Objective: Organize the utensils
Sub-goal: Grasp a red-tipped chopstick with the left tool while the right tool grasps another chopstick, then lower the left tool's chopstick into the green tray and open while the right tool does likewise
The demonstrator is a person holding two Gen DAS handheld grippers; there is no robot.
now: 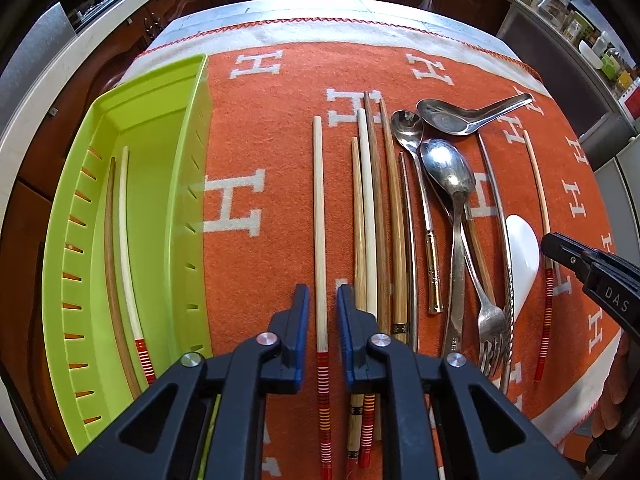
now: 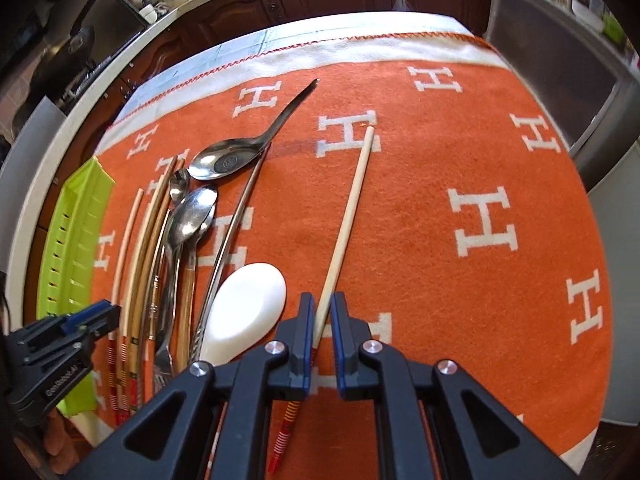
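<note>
1. The left-hand chopstick (image 1: 319,220), pale with a red-banded end, is lying straight on the orange cloth (image 1: 272,128), just left of the bundle of other chopsticks (image 1: 374,208) and apart from it. The left gripper (image 1: 323,292) is pointing steeply down over it, its fingers (image 1: 301,304) drawn close on either side of the shaft above the red bands. I judge them to be clamping it, though a sliver of gap is showing in the left wrist view.
2. A second chopstick (image 2: 348,216) of the same look is lying slanted, alone on the right of the cloth. The right gripper (image 2: 323,300) is holding its fingers nearly together around the lower shaft, which is touching one pad; this too is probably a grip.
3. The step in hand seems to be picking up a matching pair, one stick in each gripper.
4. The next move is calling for a clean lift without rolling either thin, smooth, round stick, then a carry to the green tray (image 1: 192,120) at the left edge of the desk, where two chopsticks (image 1: 124,240) are already lying lengthwise. The left stick needs to clear the neighbouring bundle.
5. Most of the sorting is remaining: metal spoons (image 1: 444,168), a fork (image 1: 490,320) and a white spoon (image 2: 248,304) are waiting between the two grippers.
</note>
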